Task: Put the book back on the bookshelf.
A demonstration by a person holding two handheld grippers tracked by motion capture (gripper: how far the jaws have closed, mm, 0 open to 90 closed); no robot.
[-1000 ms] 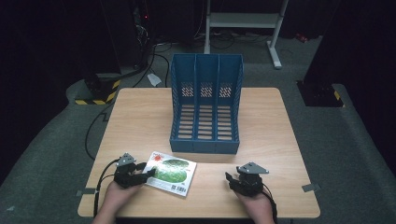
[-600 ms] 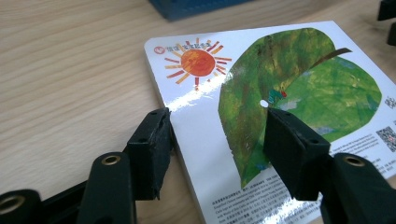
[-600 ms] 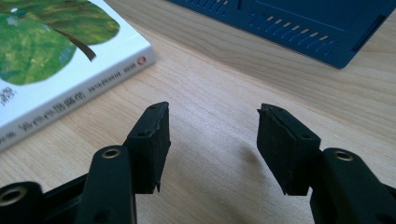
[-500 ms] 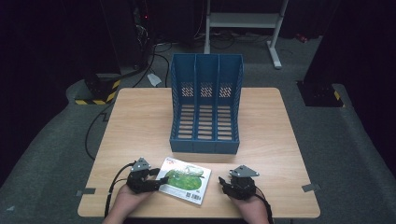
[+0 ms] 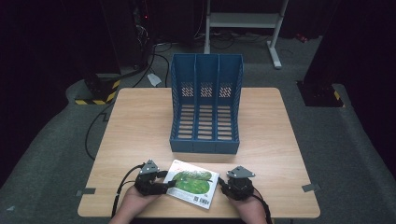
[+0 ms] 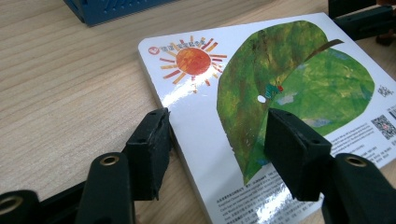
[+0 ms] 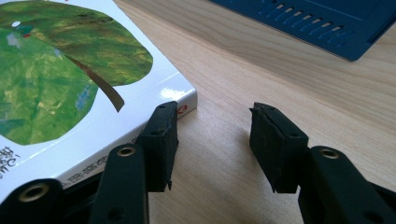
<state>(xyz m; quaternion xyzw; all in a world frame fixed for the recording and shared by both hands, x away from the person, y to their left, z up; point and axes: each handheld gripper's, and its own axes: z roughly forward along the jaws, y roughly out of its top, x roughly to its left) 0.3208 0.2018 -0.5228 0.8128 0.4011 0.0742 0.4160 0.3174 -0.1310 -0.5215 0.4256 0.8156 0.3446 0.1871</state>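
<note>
A flat picture book (image 5: 191, 183) with a green leaf and an orange sun on its white cover lies near the table's front edge. My left gripper (image 5: 166, 183) is at its left side. In the left gripper view that gripper (image 6: 217, 149) is open and straddles the edge of the book (image 6: 280, 79), one jaw on the wood and the other over the cover. My right gripper (image 5: 221, 185) is at the book's right side. In its own view it (image 7: 212, 135) is open, and its left jaw touches a corner of the book (image 7: 60, 79).
A blue three-slot file rack (image 5: 205, 107) stands in the middle of the wooden table (image 5: 140, 121), just beyond the book; its base (image 7: 317, 23) is close ahead of the right gripper. Cables, a metal stand and dark floor lie behind the table.
The book has slid right and nearer the front edge, turning a little. My left gripper followed it rightward, and my right gripper drew in to the book's right side.
</note>
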